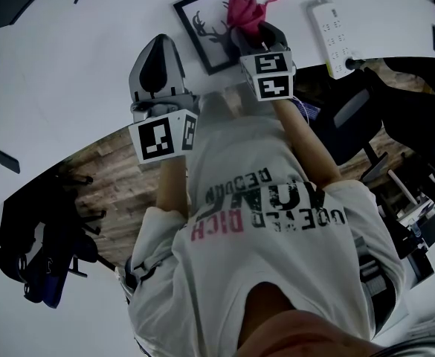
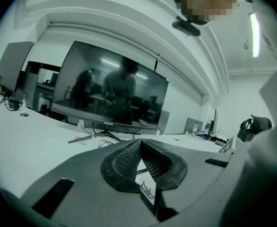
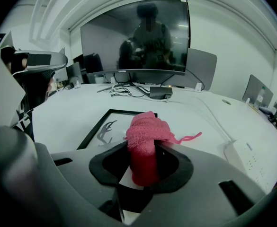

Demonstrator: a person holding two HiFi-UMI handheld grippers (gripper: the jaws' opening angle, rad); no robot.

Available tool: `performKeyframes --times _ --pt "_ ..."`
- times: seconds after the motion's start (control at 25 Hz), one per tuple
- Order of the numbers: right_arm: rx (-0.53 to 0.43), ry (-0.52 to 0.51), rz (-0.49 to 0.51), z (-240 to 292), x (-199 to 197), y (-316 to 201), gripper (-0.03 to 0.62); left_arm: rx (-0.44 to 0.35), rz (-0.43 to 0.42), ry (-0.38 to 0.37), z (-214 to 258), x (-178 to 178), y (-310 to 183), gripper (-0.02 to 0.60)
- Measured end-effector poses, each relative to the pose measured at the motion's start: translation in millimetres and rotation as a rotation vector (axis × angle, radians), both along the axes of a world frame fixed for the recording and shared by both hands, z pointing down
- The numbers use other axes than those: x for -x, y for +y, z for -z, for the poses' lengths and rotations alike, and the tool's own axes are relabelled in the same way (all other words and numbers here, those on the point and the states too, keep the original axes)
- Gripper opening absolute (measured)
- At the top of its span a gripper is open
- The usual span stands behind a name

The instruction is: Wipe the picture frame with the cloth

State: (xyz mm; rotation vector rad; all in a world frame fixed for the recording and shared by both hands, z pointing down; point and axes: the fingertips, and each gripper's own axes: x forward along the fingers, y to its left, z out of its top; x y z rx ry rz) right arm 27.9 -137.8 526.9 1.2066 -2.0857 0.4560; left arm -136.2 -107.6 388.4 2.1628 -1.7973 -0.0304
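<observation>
Currently, one picture frame (image 1: 204,30) with an antler print is seen lying flat on the white table (image 1: 68,65), near the table's edge by the person. One pink cloth (image 1: 245,12) is held bunched and upright in the right gripper (image 1: 250,32). In the right gripper view its jaws are clamped on the cloth (image 3: 145,131), which is positioned over the frame's (image 3: 102,126) near right part. That part of the frame is covered by cloth and gripper in the head view.

The left gripper (image 1: 158,50) is held just beside the frame's left edge. In the left gripper view its jaws are closed at the tips (image 2: 139,143), with nothing between them. A corner of the print is visible through the gap below.

One white power strip (image 1: 332,32) is noted on the table to the right of the frame, apart from it. One large dark monitor (image 3: 138,37) is seen at the far side of the table, with loose cables (image 3: 124,90) under it. One office chair (image 1: 351,110) is seen off the table, to the person's right.
</observation>
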Motion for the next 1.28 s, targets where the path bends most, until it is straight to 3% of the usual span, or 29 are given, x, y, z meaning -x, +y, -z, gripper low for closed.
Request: performKeyframes --times 1.28 --pt "0.014 -0.016 0.099 0.8 44.1 19.8 0.118 -0.01 0.005 0.004 2.0 10.2 10.4 -0.003"
